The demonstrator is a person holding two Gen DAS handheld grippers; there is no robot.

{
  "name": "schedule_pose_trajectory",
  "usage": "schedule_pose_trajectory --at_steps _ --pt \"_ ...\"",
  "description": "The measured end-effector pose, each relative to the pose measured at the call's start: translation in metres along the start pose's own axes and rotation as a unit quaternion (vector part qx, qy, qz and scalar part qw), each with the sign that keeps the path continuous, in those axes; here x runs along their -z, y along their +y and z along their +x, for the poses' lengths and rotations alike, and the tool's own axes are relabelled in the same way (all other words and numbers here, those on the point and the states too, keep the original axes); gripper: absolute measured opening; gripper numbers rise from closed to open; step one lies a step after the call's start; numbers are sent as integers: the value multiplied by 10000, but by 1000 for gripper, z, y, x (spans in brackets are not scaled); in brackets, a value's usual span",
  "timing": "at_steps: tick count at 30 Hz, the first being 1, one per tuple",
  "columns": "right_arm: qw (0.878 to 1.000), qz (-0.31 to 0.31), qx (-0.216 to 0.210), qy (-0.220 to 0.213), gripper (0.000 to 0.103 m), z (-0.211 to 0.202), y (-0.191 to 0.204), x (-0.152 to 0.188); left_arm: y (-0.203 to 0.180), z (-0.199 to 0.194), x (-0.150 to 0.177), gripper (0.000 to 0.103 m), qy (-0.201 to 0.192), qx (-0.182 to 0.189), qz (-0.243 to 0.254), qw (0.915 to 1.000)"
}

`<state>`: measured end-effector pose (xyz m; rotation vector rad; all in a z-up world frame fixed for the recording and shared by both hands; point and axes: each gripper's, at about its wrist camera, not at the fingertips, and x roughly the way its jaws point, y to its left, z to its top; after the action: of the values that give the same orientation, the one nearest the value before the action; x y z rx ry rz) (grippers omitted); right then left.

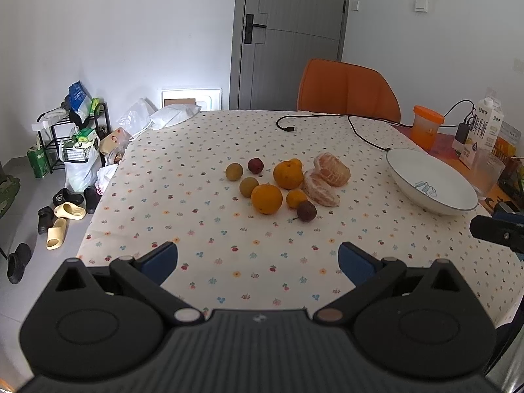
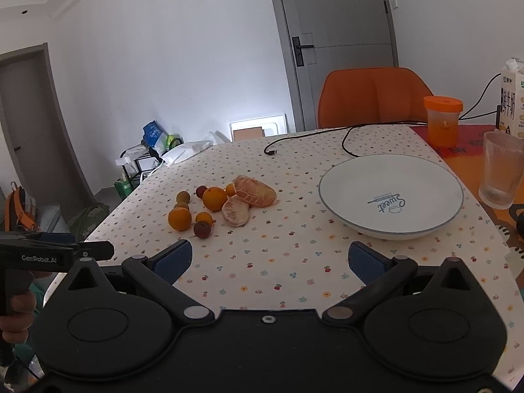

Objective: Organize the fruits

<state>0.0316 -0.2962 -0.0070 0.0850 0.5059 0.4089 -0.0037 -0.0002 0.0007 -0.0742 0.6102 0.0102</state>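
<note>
Above the tablecloth (image 1: 203,203), both claws (image 1: 257,262) (image 2: 270,263) hover agape.

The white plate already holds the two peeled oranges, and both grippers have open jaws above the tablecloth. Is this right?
Not quite. The white plate holds nothing; the right wrist view shows this. The two peeled oranges lie on the tablecloth with the other fruit, left of the plate. The left gripper and right gripper do have open jaws.

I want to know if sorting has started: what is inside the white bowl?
Nothing: the bowl shows only its printed blue logo. All the fruit lies on the tablecloth to its left. The spot under the bowl is hidden.
</note>
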Motion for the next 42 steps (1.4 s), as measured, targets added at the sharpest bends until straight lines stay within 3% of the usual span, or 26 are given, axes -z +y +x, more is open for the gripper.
schedule_pose_trajectory --at_steps 42 --pt "10000 -19 5 25 103 2 2 -3 7 -2 -8 103 -33 -51 -84 9999"
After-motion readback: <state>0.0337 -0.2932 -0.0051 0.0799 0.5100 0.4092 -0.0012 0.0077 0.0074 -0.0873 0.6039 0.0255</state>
